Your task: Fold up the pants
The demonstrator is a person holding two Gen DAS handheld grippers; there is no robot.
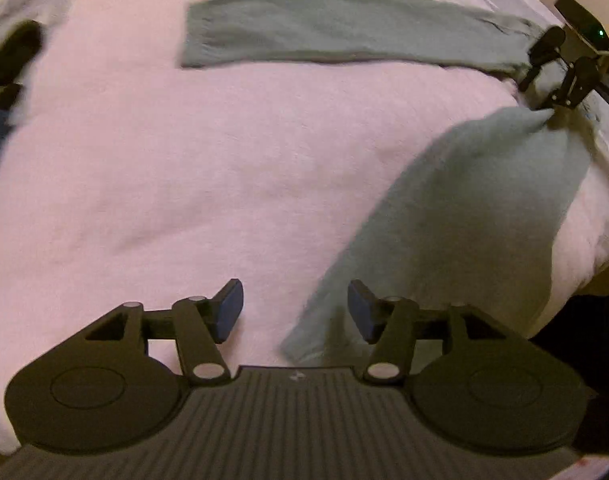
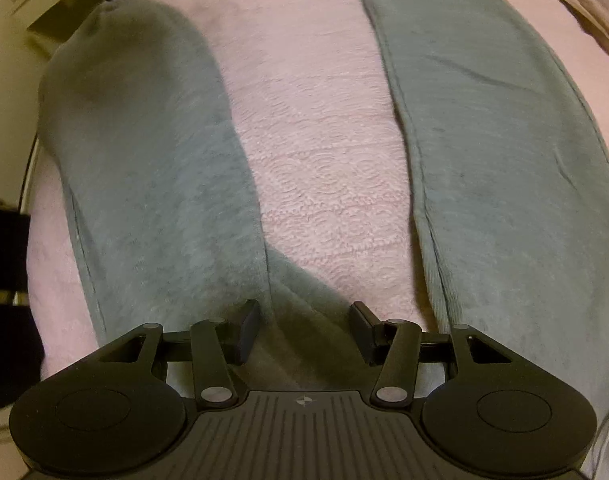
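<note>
Grey-green pants (image 2: 152, 168) spread legs apart on pink bedspread (image 1: 184, 184). Left gripper (image 1: 295, 310) fingers apart over a leg's end, gripping nothing. Right gripper (image 2: 306, 330) fingers apart over the crotch, gripping nothing.

Wide bare pink bed cover (image 1: 184, 168) from nine to twelve o'clock of the left gripper (image 1: 295, 312), open for passing. Grey-green pants (image 1: 464, 208): one leg slanting from two o'clock down to five, the other lying straight across at twelve. Right gripper (image 1: 552, 80) near two o'clock, at the bed edge. Between the two legs, a clear pink strip (image 2: 320, 152). Dark objects (image 1: 12, 52) at ten o'clock.
</note>
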